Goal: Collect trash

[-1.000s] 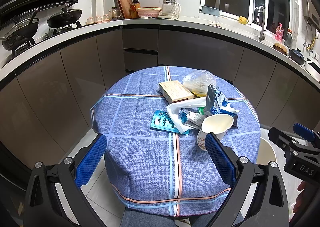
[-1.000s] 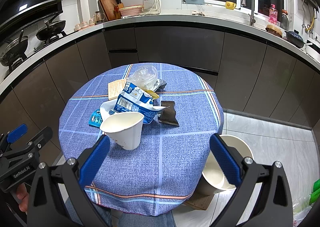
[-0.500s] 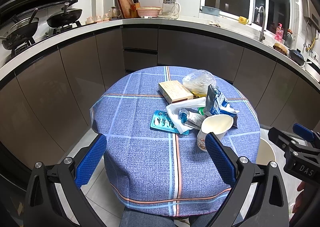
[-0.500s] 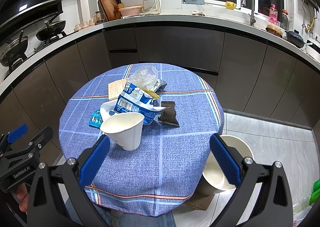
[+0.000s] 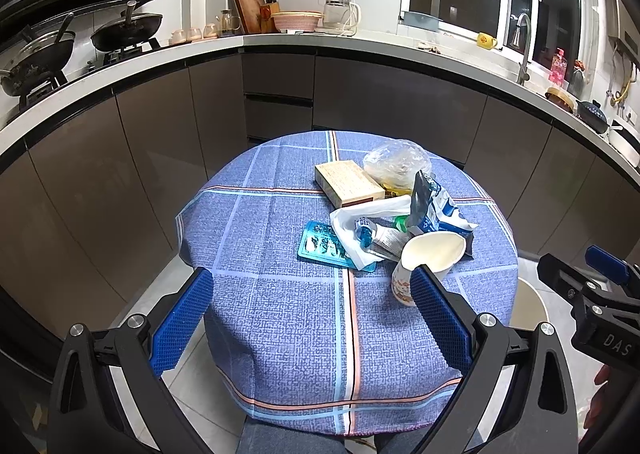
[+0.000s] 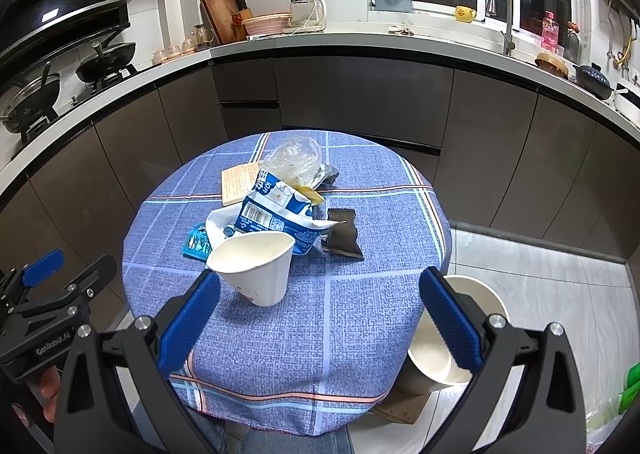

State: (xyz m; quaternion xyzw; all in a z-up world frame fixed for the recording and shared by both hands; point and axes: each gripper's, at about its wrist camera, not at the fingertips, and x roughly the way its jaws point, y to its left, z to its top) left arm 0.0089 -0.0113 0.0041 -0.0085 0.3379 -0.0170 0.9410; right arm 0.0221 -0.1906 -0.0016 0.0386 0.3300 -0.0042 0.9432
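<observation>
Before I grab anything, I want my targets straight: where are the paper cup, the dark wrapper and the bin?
paper cup (image 6: 260, 274), right wrist view, outer wall
dark wrapper (image 6: 342, 234), right wrist view, middle
bin (image 6: 434, 362), right wrist view, inner wall

The near half of the counter (image 5: 280, 314) lies bare; the paper cup (image 6: 256, 270) fronts the trash heap (image 6: 276, 209) behind it.
</observation>
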